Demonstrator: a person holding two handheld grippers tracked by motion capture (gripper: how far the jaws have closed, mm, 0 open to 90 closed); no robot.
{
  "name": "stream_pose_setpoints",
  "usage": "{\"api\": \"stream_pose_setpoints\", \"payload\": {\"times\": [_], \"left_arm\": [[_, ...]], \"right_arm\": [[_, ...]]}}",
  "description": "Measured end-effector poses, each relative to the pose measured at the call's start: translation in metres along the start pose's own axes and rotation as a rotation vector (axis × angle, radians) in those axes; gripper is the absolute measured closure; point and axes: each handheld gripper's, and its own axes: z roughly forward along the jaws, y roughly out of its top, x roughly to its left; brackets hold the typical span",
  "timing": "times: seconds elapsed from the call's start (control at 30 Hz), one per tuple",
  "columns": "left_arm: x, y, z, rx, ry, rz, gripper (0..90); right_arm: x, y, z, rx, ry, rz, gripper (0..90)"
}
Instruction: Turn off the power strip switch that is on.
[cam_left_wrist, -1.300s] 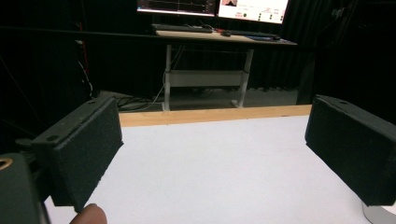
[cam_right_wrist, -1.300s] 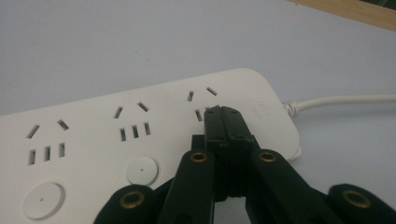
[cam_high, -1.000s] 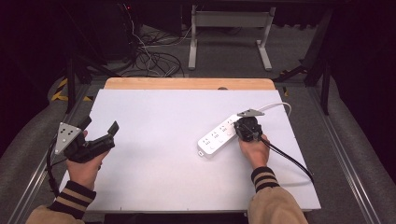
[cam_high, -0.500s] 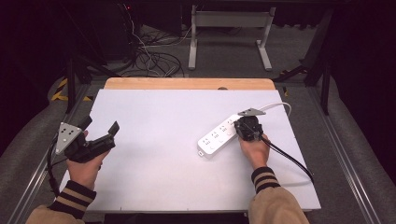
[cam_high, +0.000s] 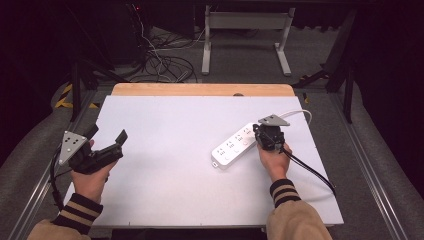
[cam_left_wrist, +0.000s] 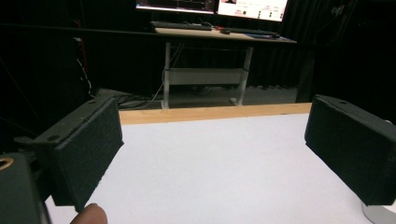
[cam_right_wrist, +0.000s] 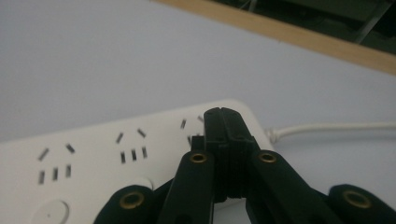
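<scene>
A white power strip (cam_high: 231, 147) lies slantwise on the white table top (cam_high: 170, 125), right of centre, and its white cord (cam_high: 301, 113) runs off to the right. My right gripper (cam_high: 260, 132) is shut with nothing between its pads. Its joined tips (cam_right_wrist: 224, 117) rest over the socket nearest the cord end of the power strip (cam_right_wrist: 93, 158); I cannot tell whether they touch it. At the table's left side my left gripper (cam_high: 106, 134) is held open, level, pointing toward the far edge. Its two black pads (cam_left_wrist: 88, 149) stand wide apart with bare table between them.
A wooden strip (cam_high: 200, 90) borders the far edge of the table. Beyond it on the dark floor are a desk frame (cam_high: 245, 35) and loose cables (cam_high: 160, 60). A black cable (cam_high: 310, 170) trails from the right gripper across the table's right side.
</scene>
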Motion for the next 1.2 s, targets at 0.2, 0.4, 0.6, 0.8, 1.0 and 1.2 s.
{"api": "stream_pose_setpoints", "payload": {"times": [0.2, 0.4, 0.6, 0.8, 1.0, 1.2], "left_arm": [[0.001, -0.001, 0.000, 0.003, 0.007, 0.001, 4.6], [0.000, -0.001, -0.001, 0.001, 0.011, 0.002, 4.6], [-0.002, 0.001, -0.001, -0.007, 0.007, 0.003, 4.7], [-0.003, 0.000, 0.001, -0.002, 0.003, 0.009, 4.7], [-0.002, 0.001, 0.000, -0.007, 0.007, 0.007, 4.7], [-0.002, 0.000, 0.000, -0.002, 0.004, 0.012, 4.6]], "right_arm": [[-0.018, 0.017, -0.040, -0.174, 0.009, 0.069, 90.0], [-0.033, -0.003, -0.126, -0.489, 0.034, 0.124, 90.0], [-0.031, -0.030, -0.155, -0.563, -0.013, 0.159, 90.0], [-0.029, -0.030, -0.151, -0.602, -0.060, 0.118, 90.0], [-0.025, -0.029, -0.145, -0.584, -0.055, 0.081, 79.3], [-0.023, -0.028, -0.139, -0.580, -0.111, 0.057, 32.1]]}}
